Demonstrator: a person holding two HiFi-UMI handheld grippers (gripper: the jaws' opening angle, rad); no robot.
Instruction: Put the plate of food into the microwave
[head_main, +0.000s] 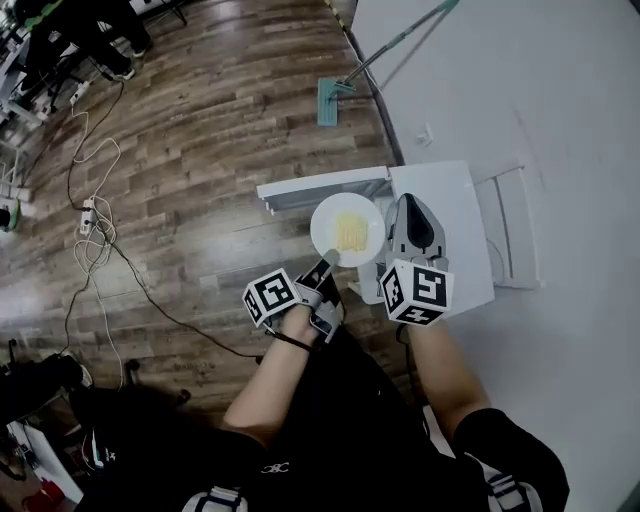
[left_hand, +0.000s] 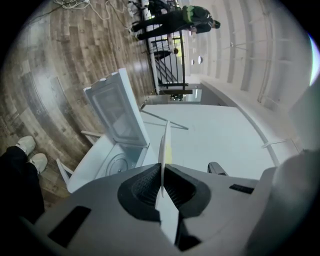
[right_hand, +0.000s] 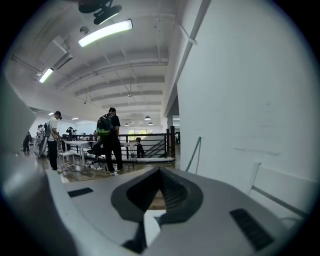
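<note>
A white plate (head_main: 345, 232) with yellow food on it hangs in front of the white microwave (head_main: 455, 200), whose door (head_main: 320, 187) stands open to the left. My left gripper (head_main: 325, 265) is shut on the plate's near rim. In the left gripper view the plate (left_hand: 163, 147) shows edge-on between the pads, with the open door (left_hand: 117, 110) and the glass turntable (left_hand: 116, 162) inside the oven ahead and to the left. My right gripper (head_main: 411, 208) hovers over the microwave's top with its jaws together and nothing between them; its own view faces the room and a white wall.
A floor mop (head_main: 328, 100) leans on the wall behind the microwave. Cables (head_main: 95, 230) trail over the wooden floor at left. A white frame (head_main: 515, 230) stands to the right of the microwave. People (right_hand: 111, 140) stand by tables far off.
</note>
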